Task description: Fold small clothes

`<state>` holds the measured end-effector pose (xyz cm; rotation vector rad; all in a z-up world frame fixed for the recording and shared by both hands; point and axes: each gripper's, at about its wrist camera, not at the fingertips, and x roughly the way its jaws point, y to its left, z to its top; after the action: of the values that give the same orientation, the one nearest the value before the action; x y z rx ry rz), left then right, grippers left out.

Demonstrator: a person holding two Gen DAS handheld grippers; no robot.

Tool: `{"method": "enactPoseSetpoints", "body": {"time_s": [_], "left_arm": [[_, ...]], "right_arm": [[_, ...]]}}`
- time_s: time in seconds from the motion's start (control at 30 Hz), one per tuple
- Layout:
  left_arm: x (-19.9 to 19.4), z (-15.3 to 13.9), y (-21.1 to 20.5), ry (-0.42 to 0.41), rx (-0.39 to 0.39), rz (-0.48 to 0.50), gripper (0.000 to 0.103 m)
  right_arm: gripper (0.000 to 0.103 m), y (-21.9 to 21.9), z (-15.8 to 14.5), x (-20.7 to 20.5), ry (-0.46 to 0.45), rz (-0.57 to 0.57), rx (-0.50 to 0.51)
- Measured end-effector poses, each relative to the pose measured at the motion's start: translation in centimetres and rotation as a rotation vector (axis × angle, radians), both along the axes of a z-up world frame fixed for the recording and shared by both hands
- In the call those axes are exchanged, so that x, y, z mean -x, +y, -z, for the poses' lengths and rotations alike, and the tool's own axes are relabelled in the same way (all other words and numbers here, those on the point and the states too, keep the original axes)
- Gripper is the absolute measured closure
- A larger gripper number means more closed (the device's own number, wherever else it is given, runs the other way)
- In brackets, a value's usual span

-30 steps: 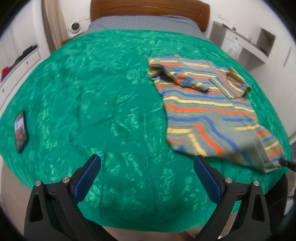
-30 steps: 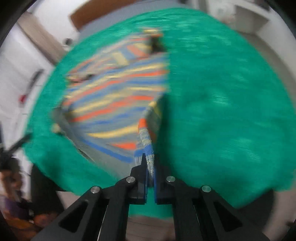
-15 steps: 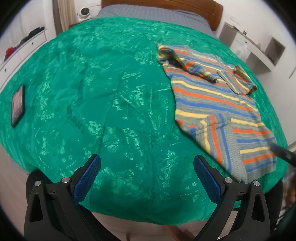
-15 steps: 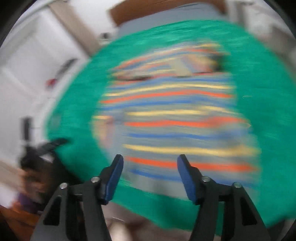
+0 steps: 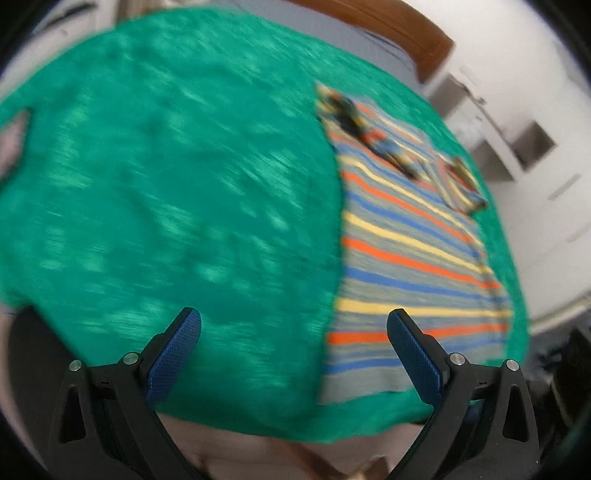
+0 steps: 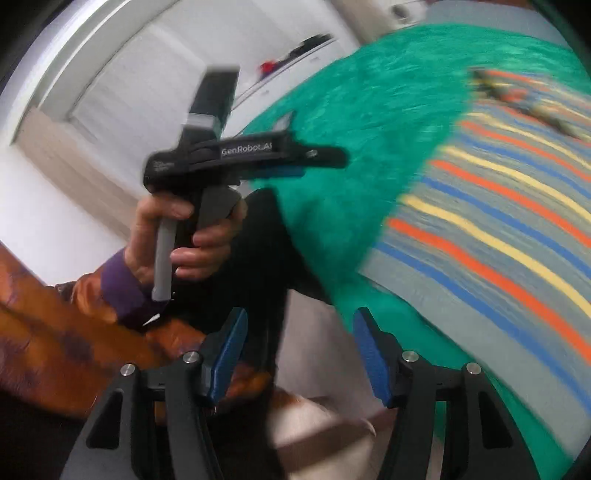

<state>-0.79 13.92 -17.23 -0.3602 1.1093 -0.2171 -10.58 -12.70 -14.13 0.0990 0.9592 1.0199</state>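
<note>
Nearest, both claws hang released with nothing between their blue pads: the left gripper (image 5: 293, 352) over bare green bedspread (image 5: 166, 192), the right gripper (image 6: 297, 354) off the bed's edge. Beyond, the striped shirt (image 5: 413, 258) lies flat, hem nearest, long axis running away toward the headboard (image 5: 388, 26), just right of the left claw, which looks nearer.

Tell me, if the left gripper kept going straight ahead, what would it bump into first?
Probably the green bedspread. The open left gripper points at bare cover, with the striped shirt off to its right. The picture is blurry, so depth is uncertain.
</note>
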Motion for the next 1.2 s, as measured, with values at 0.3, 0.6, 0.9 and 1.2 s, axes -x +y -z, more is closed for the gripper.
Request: {"method": "enactPoseSetpoints", "body": {"time_s": [0.3,0.6,0.9,1.2], "left_arm": [[0.4,4.2,-7.8,0.059,-0.196,0.159,0.043],[0.9,1.3,-5.5,0.048,-0.177,0.158,0.100],[2.1,-3.2,-4.3,-0.050,-0.278,0.231,0.100],[0.1,4.0,-5.2,0.044,-0.328,0.138,0.101]], "right_arm": [[0.041,-23.5,3.8,-2.6,0.029,0.695,0.268],[0.098,-21.4,4.3,-2.6,0.132,0.649,0.143],[0.099,-19.8,0.0,1.7,0.130,0.653,0.120],[0.099,-20.2,8.4,0.0,0.284,0.809,0.175]]}}
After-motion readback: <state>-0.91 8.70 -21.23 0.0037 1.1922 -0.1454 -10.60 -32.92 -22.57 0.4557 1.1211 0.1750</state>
